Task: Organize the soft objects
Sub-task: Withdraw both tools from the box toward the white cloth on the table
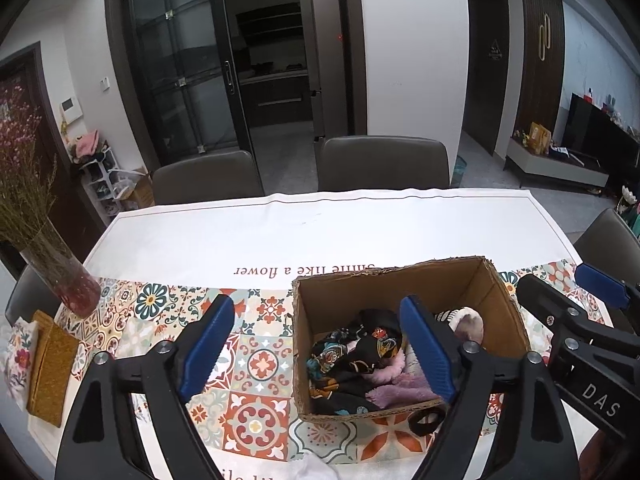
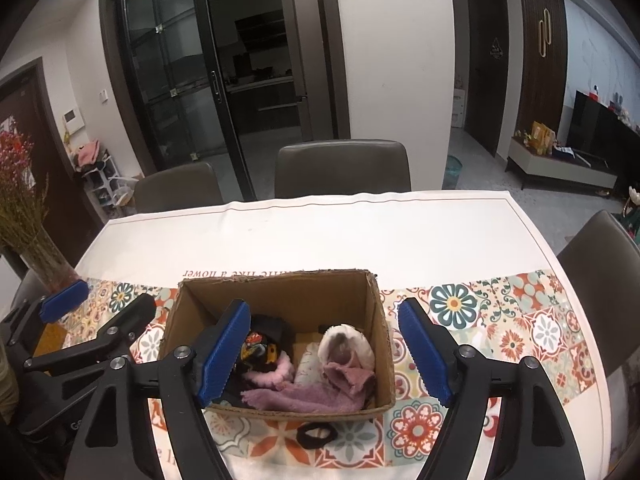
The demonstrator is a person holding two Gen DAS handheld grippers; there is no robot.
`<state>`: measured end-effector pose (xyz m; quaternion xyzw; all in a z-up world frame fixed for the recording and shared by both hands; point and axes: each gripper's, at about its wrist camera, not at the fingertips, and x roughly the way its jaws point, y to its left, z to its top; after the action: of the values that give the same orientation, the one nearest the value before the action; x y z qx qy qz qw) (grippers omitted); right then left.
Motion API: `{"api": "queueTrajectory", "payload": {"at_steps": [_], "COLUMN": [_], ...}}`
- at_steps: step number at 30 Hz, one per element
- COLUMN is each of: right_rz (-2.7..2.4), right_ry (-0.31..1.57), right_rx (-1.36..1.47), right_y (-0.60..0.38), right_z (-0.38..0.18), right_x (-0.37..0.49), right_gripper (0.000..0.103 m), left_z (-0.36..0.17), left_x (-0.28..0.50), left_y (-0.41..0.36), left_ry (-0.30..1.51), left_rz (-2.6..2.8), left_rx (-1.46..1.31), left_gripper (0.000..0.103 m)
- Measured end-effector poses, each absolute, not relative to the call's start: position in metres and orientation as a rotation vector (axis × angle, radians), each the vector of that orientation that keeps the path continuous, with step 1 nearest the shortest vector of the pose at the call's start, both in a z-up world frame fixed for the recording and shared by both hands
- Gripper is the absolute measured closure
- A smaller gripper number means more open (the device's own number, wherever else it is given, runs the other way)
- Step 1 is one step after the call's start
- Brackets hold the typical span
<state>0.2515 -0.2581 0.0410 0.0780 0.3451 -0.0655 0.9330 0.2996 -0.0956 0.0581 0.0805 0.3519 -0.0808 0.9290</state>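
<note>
On the counter (image 2: pixel 320 232), over its patterned cloth, sits an open cardboard box (image 2: pixel 376 320), and I have both tools hovering just in front of it. My left gripper (image 1: pixel 316 344) has its jaws wide apart with nothing between them; in its view the right blue pad overlaps the box's near right corner while the left pad hangs over the tiled print. My right gripper (image 2: pixel 324 352) is likewise spread and empty, its left pad in front of the box's near left part and its right pad outside the right wall.

Inside the box I see the soft things piled together: a dark printed scarf (image 1: pixel 352 356) on the left side, a pink fluffy piece (image 2: pixel 276 372) beside it, a mauve towel (image 2: pixel 304 396) draped along the near wall, and a pale rolled item (image 2: pixel 346 344) toward the right. I cannot tell exactly what that rolled item is.

Just outside the near wall, a black hair tie (image 2: pixel 318 434) lies on the cloth, apart from the box. In the left view a white scrap (image 1: pixel 310 468) shows at the bottom edge.

Far left stands a vase (image 1: pixel 76 288) of dried flowers, with a mustard pouch (image 1: pixel 50 364) near it. Grey chairs (image 2: pixel 344 168) line the far side.
</note>
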Motion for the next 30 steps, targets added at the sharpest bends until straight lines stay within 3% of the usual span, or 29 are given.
{"api": "queueTrajectory", "payload": {"at_steps": [10, 30], "right_rz": [-0.136, -0.183], "right_ry": [0.69, 0.673], "right_rx": [0.146, 0.128], "right_y": [-0.256, -0.241], "right_z": [0.044, 0.042], "right_x": [0.235, 0.201], "right_gripper": [0.026, 0.025], "left_z": [0.057, 0.056], "left_x": [0.286, 0.252], "left_y": [-0.087, -0.065], "left_ry": [0.725, 0.704], "left_rz": [-0.146, -0.11], "left_rx": [0.136, 0.116], "left_gripper": [0.006, 0.001]}}
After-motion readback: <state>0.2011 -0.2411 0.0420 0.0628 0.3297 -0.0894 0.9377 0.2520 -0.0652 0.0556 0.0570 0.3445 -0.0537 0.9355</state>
